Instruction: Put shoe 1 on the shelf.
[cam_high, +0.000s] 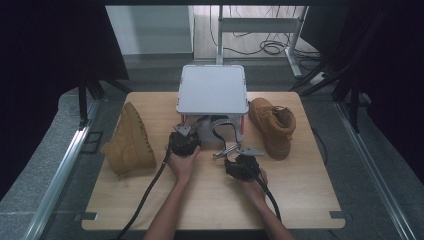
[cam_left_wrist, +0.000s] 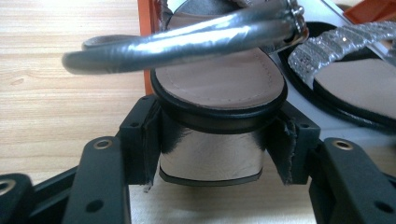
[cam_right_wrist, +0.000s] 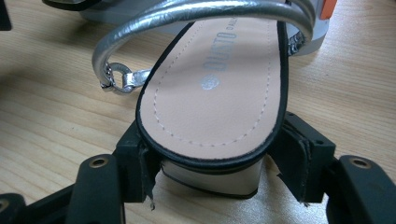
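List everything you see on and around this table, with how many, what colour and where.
Sandals: two, silver straps, tan insoles, block heels; middle of the table, toes under the rack, one heel between each gripper's jaws.
Boots: two, tan; one on its side at the table's left, one upright at the right of the rack.
Rack: one, grey top, orange legs; far middle of the table.
Table: one, light wood.
Desk frame: one, white, with cables on the floor behind.
Left gripper: black, jaws clamped on a sandal heel.
Right gripper: black, jaws clamped on the other heel.
Forearms: two, from the bottom edge.
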